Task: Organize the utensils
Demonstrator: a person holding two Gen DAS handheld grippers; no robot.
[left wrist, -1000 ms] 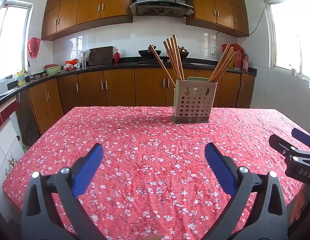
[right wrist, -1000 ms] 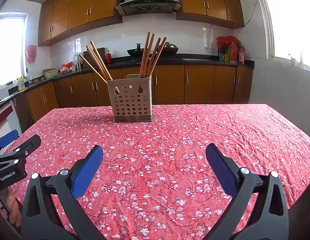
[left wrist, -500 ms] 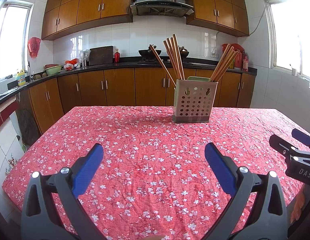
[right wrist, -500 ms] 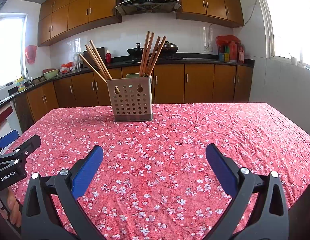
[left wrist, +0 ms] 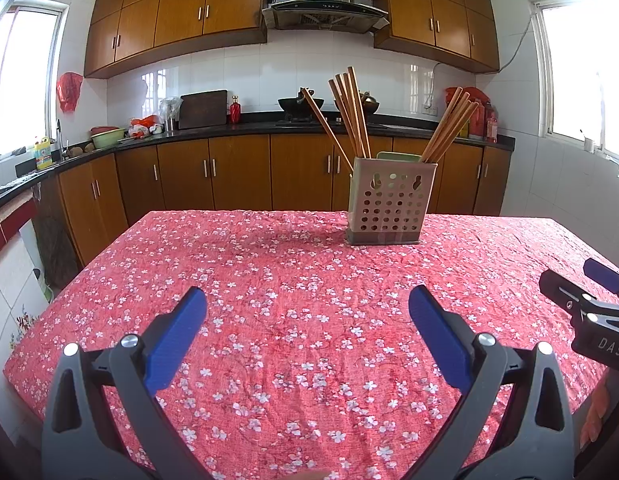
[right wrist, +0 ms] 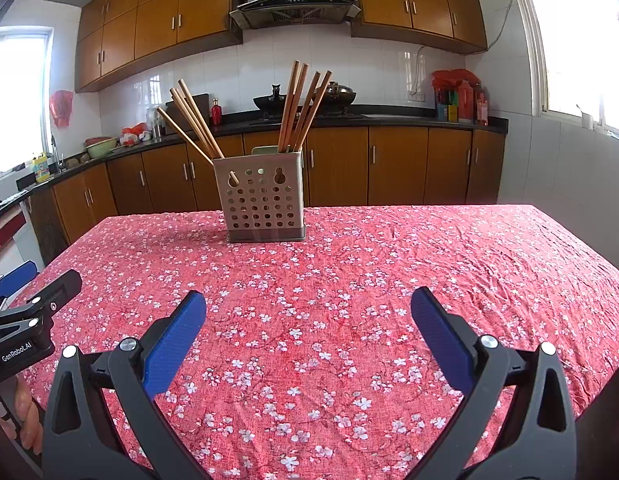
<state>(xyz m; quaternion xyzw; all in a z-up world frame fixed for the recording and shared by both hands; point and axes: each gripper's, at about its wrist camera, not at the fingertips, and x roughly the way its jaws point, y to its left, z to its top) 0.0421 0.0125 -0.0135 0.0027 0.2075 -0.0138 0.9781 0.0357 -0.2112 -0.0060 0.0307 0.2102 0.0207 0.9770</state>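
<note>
A perforated grey utensil holder (left wrist: 390, 200) stands on the far part of the table, also in the right wrist view (right wrist: 262, 200). Several wooden chopsticks (left wrist: 351, 110) stick up from it in two bunches, one leaning left (right wrist: 191, 120) and one leaning right (right wrist: 303, 106). A pale green piece shows behind its rim (left wrist: 397, 156). My left gripper (left wrist: 307, 322) is open and empty above the near tablecloth. My right gripper (right wrist: 308, 324) is open and empty too, and its fingers (left wrist: 565, 294) show at the right edge of the left view. The left gripper shows at the left edge of the right view (right wrist: 33, 312).
The table wears a red floral cloth (left wrist: 293, 280) (right wrist: 389, 264). Behind it run brown kitchen cabinets (left wrist: 213, 176) and a black counter with a wok (left wrist: 300, 103), a cutting board (left wrist: 202, 108) and bottles (right wrist: 465, 102). Windows sit on both sides.
Both views have shifted very slightly; the holder and chopsticks stay put and both grippers remain open.
</note>
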